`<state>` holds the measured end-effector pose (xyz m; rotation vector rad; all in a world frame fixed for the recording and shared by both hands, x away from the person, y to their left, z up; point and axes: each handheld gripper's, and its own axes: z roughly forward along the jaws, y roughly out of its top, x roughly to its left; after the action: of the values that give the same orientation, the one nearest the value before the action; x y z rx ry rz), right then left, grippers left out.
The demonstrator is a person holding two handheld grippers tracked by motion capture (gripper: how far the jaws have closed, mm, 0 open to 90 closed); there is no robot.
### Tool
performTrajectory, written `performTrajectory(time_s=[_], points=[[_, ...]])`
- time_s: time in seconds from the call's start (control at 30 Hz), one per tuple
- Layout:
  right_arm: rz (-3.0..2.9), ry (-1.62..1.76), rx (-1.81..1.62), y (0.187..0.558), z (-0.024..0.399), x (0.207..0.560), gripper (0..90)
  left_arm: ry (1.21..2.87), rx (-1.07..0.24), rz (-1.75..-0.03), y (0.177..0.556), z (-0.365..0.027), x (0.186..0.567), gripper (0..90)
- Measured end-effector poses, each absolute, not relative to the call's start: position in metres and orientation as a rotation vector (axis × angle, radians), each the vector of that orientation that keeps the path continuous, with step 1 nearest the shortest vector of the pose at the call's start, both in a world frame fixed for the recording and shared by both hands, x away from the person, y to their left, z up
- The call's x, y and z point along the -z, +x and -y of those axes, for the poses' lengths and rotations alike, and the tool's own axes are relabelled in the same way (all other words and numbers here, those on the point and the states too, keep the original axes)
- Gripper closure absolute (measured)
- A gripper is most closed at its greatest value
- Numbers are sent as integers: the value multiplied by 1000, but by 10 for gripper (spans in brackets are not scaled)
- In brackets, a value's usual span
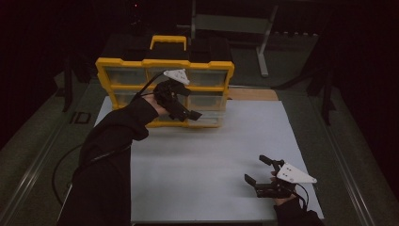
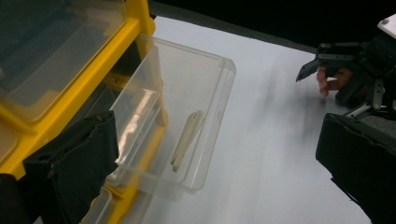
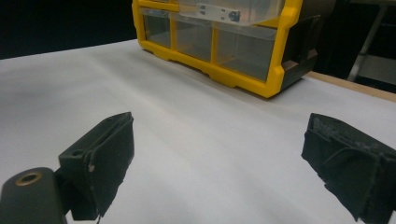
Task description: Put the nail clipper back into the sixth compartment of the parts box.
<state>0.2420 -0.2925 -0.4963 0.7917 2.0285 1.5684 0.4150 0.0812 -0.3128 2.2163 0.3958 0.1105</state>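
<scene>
left gripper view: both tongs [image 2: 205, 154] released, clear drawer [image 2: 187, 107] with no legible label, pale sticks [image 2: 187, 140] inside

Your clear plastic drawer [image 2: 187, 116] sticks out of the yellow organizer [image 1: 164, 89], pulled partway over the desk, with a pale flat stick [image 2: 187, 140] lying inside.

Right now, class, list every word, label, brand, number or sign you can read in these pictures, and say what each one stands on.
None can be read.
Clear drawer: small raised marks on its front rim, too small and blurred to read.
Yellow organizer: no legible brand or label on its frame.
Left gripper and right gripper: no legible lettering on their grey plates or jaws.
</scene>
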Motion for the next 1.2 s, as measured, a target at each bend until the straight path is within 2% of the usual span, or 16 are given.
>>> performTrajectory(time_s=[0.9,1.2], points=[[-2050,776,-1551,244,288,497,93,2092,-150,-453,381,-149,337,4],[-2049,774,-1547,244,287,497,93,2045,-125,-451,364,-167,353,5]])
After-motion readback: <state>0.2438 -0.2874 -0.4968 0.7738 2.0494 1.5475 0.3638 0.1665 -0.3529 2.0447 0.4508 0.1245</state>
